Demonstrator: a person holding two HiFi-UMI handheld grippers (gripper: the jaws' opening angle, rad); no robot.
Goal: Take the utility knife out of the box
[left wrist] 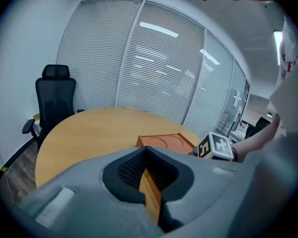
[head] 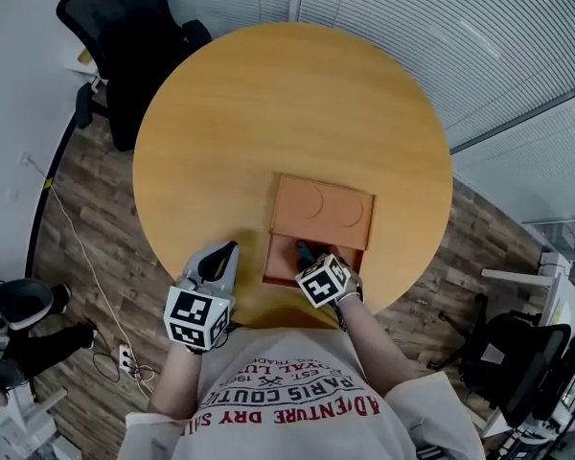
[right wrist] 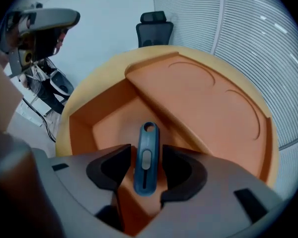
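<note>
Two grippers, both at the near side of the orange box (head: 279,263). Inside the open box, flat on its floor: the blue utility knife (right wrist: 148,133), set lengthways, the end with the hanging hole toward the box's far side. Pointing steeply down into the box from above: the right gripper (right wrist: 146,155), jaws spread wide, one pad on either side of the knife, a narrow gap showing at each side, no pressing. Just left of the box, outside its wall: the left gripper (head: 230,250), jaws closed together at the tips, nothing between them, aimed along the box's left side; contact with the box not clear. On the far side of the box, laid back: the lid (head: 322,209), with two round hollows in its face. Under the box: a round wooden table (head: 268,103). Well beyond the box, to the far left: a black office chair (head: 125,36).
</note>
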